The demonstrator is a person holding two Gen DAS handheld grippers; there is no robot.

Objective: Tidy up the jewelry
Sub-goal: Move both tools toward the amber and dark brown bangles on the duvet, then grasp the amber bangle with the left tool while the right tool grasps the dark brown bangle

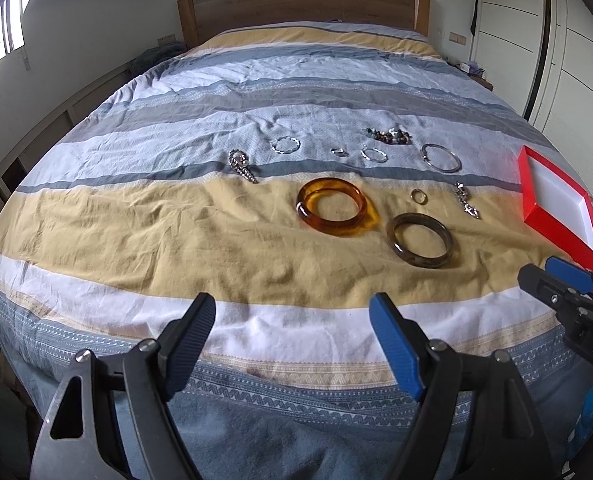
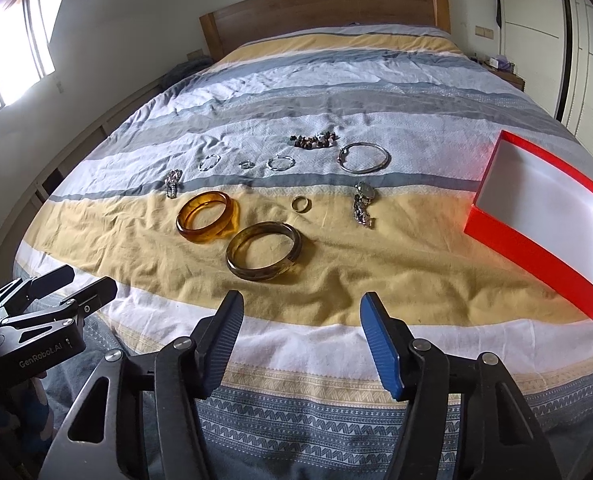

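Note:
Jewelry lies spread on a striped bedspread. An amber bangle point(image 1: 331, 206) point(image 2: 205, 216) and a dark brown bangle point(image 1: 419, 245) point(image 2: 263, 250) rest on the yellow band, with a small gold ring point(image 1: 419, 196) point(image 2: 300, 203) and a watch point(image 2: 363, 204) beside them. Farther back lie a silver bangle point(image 1: 441, 157) point(image 2: 363, 157), a beaded bracelet point(image 1: 390, 135) point(image 2: 315, 139) and thin silver hoops point(image 1: 285, 145). A red box point(image 1: 556, 204) point(image 2: 544, 216) with a white inside sits at the right, holding nothing. My left gripper point(image 1: 294, 312) and right gripper point(image 2: 302, 312) both hover open over the bed's near edge, short of the bangles.
A crystal earring point(image 1: 242, 165) point(image 2: 173, 182) lies at the left of the row. The wooden headboard point(image 1: 302, 8) stands at the far end. White wardrobe doors point(image 2: 536, 20) line the right wall and a window point(image 2: 12, 52) the left.

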